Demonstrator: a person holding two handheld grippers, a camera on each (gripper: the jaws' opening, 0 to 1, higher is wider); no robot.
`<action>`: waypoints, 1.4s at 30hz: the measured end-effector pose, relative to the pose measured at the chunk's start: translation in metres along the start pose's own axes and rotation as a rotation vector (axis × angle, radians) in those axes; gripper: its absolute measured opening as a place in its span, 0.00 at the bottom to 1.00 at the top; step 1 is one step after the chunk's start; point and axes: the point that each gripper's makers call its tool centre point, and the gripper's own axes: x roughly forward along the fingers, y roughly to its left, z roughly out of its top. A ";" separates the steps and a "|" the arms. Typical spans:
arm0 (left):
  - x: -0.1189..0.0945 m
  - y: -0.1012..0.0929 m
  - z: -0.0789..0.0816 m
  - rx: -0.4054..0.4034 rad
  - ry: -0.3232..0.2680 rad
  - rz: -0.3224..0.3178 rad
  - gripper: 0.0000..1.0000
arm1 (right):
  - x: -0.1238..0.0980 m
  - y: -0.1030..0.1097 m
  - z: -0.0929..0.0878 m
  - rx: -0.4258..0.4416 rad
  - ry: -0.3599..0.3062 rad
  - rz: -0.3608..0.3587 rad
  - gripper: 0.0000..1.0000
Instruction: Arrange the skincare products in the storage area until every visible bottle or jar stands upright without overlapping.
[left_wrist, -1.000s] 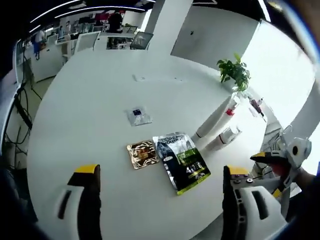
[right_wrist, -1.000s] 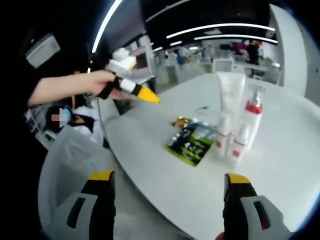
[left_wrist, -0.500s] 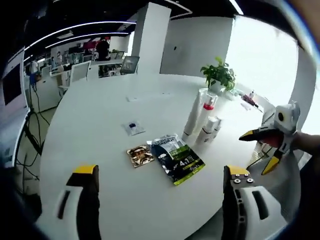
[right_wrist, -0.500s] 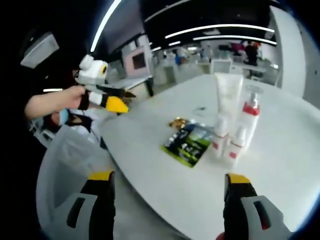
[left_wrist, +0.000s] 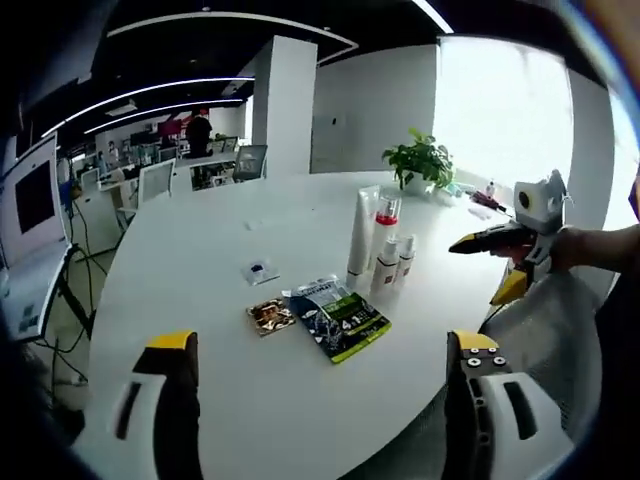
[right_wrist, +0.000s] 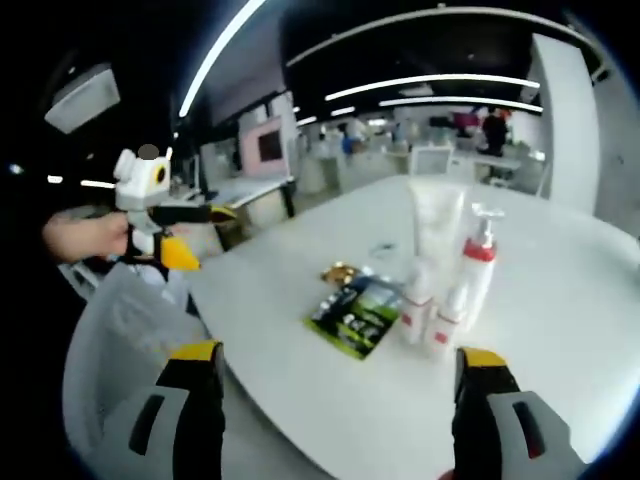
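In the left gripper view the left gripper (left_wrist: 318, 400) hangs off the white table (left_wrist: 200, 300) with jaws spread wide, empty. Ahead lie a gold sachet (left_wrist: 268, 315) and a dark green pouch (left_wrist: 338, 316) — then the upright tube (left_wrist: 361, 232), pump bottle (left_wrist: 385, 235) and two small bottles (left_wrist: 396, 262) clustered together. The right gripper (left_wrist: 490, 265) is also wide open, holding nothing.

Four skincare products stood upright in a tight cluster right of centre in the left gripper view: a tall white tube (left_wrist: 359, 234), a red-collared pump bottle (left_wrist: 385, 222), and two small white bottles (left_wrist: 387, 270) with red bands (left_wrist: 405, 262) in front, closely grouped.
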 end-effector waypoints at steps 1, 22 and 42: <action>0.000 0.000 -0.005 -0.002 0.007 0.000 0.99 | 0.000 -0.002 -0.001 0.001 0.004 -0.010 0.99; -0.001 0.003 -0.006 -0.057 -0.036 0.014 0.94 | 0.003 -0.030 -0.004 0.020 0.019 -0.154 0.99; 0.014 0.008 -0.013 0.016 0.066 -0.010 0.95 | 0.021 -0.032 -0.013 0.003 0.072 -0.101 0.97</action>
